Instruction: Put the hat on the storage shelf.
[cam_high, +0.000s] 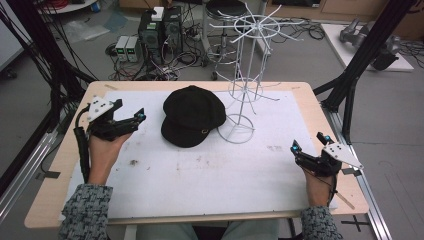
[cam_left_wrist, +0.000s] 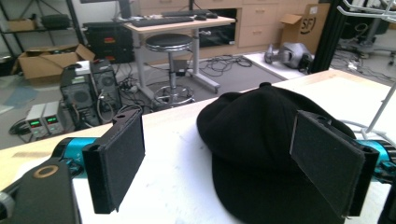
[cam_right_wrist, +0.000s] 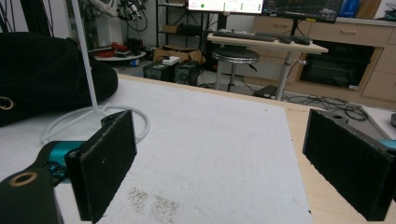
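A black cap (cam_high: 192, 115) lies on the white mat in the middle of the table, its brim toward the front. Just right of it stands a white wire rack (cam_high: 245, 75) on a ring base. My left gripper (cam_high: 131, 111) is held a little left of the cap, jaws wide open and empty. In the left gripper view the cap (cam_left_wrist: 266, 140) lies just beyond the jaws and my left gripper (cam_left_wrist: 224, 163) frames its near edge without touching it. My right gripper (cam_high: 310, 142) hovers open near the table's right front, away from the cap (cam_right_wrist: 42, 77) and the rack's base (cam_right_wrist: 100, 116).
The white mat (cam_high: 215, 175) covers most of the wooden table (cam_high: 55, 170). Beyond the table's far edge stand a stool (cam_high: 222, 20), computer boxes (cam_high: 160, 30) and tangled cables. Black frame posts (cam_high: 360, 55) rise at the right and left sides.
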